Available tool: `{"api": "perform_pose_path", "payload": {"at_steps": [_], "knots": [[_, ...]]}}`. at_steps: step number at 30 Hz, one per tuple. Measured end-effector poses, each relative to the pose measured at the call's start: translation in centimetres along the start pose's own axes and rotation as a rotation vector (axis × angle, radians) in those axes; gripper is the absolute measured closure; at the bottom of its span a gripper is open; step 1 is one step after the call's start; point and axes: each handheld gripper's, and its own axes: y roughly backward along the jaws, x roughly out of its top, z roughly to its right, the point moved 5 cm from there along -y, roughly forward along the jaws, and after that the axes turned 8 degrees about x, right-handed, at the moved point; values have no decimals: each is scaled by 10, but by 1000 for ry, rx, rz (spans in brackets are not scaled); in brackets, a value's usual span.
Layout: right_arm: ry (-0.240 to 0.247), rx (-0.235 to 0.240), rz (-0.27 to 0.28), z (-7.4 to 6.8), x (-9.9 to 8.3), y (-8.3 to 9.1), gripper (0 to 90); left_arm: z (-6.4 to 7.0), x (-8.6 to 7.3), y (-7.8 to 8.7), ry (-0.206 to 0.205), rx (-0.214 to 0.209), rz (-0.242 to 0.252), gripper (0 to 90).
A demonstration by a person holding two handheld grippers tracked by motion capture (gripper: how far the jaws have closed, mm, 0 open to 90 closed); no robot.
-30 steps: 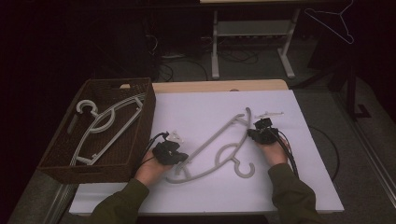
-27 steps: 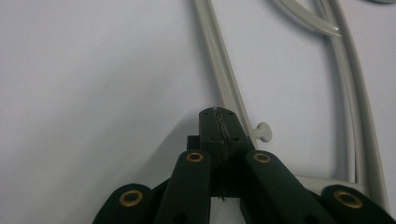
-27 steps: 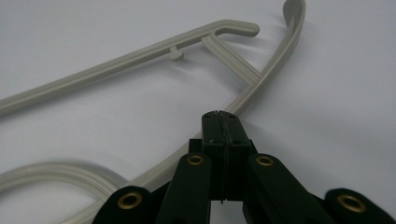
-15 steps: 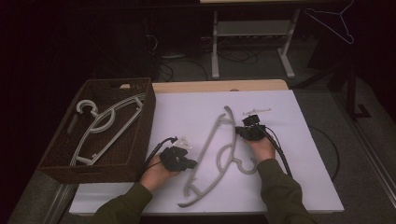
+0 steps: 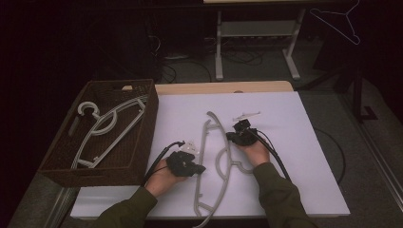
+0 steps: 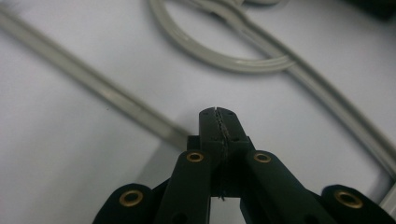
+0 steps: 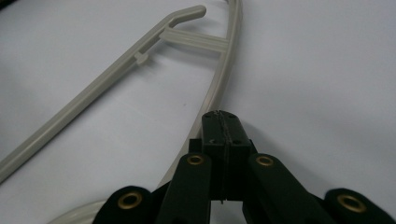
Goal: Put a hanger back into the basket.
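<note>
A grey plastic hanger (image 5: 205, 142) lies almost lengthwise on the white table top (image 5: 285, 118), its hook (image 5: 227, 161) pointing right. My left gripper (image 5: 199, 168) is shut on the hanger's straight bar (image 6: 93, 84) from the left. In the left gripper view its jaws (image 6: 218, 112) are pressed together where the bar ends. My right gripper (image 5: 230, 136) is shut on the curved arm (image 7: 219, 84) above the hook. That arm runs in under its closed tips (image 7: 224, 114) in the right gripper view.
A dark wicker basket (image 5: 148, 118) at the table's left holds another grey hanger (image 5: 107, 126). A small white piece (image 5: 247, 115) lies beyond the right hand. A wire hanger (image 5: 340, 19) hangs at the far right. A metal stand (image 5: 256, 28) is behind the table.
The hanger has swung from a diagonal lie to nearly lengthwise. My left hand drew toward the near edge and my right hand shifted left, both still gripping it.
</note>
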Motion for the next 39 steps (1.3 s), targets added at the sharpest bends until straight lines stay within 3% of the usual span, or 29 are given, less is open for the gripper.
{"api": "perform_pose_path", "payload": {"at_steps": [1, 5, 7, 9, 12, 16, 21, 25, 32, 39], "knots": [[28, -21, 5, -1, 0, 4, 899, 1, 1, 0, 2, 0, 3, 900], [53, -26, 11, -5, 1, 17, 898, -4, 5, 1, -12, 21, 7, 900], [71, -13, 19, -12, 0, 26, 898, -11, 11, 0, 12, 47, 32, 900], [92, -2, 17, -20, -4, 34, 898, -21, 16, -1, -3, 78, 26, 899], [117, 28, 16, -34, -12, 45, 898, -34, 27, -6, 43, 118, 46, 899], [134, 84, -20, -59, -32, 60, 898, -58, 44, -14, 36, 161, 39, 899], [155, 129, -39, -76, -47, 67, 898, -80, 63, -29, 93, 194, 58, 899], [179, 169, -65, -90, -61, 68, 898, -94, 73, -38, 75, 205, 33, 899], [243, 228, -136, -118, -79, 62, 898, -100, 83, -55, 58, 225, 24, 899], [261, 245, -185, -126, -89, 56, 898, -104, 84, -65, 40, 251, 12, 899]]}}
